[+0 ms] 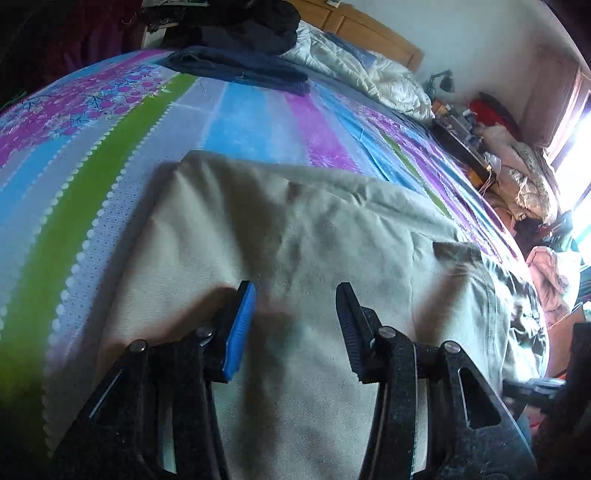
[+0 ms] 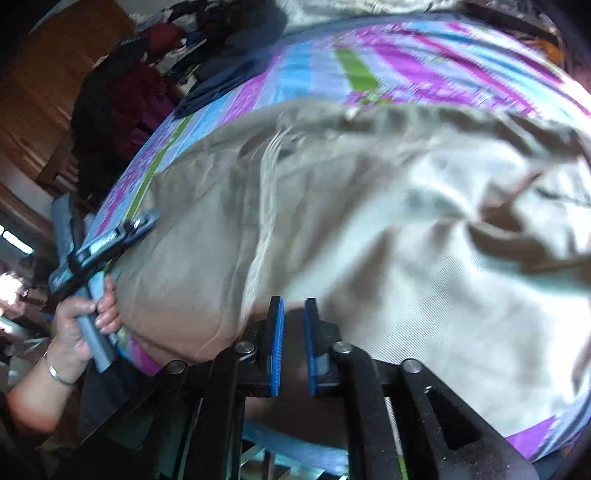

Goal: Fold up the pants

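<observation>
Beige pants [image 1: 314,229] lie spread across a bed with a striped sheet [image 1: 92,192]. My left gripper [image 1: 297,286] hovers open just above the cloth near one end, nothing between its fingers. In the right wrist view the pants [image 2: 388,229] fill the middle, creased and blurred by motion. My right gripper [image 2: 294,301] is at their near edge, its blue pads closed to a narrow gap with beige cloth between them. The left gripper [image 2: 140,223] shows over the pants' left edge, held by a person's hand [image 2: 81,314].
Folded dark blue clothes [image 1: 236,70] and a white duvet [image 1: 369,74] lie at the head of the bed by a wooden headboard [image 1: 369,26]. A cluttered bedside table [image 1: 461,125] and a bright window [image 1: 576,162] are at the right. Dark clothes hang [image 2: 122,110] beyond the left bed edge.
</observation>
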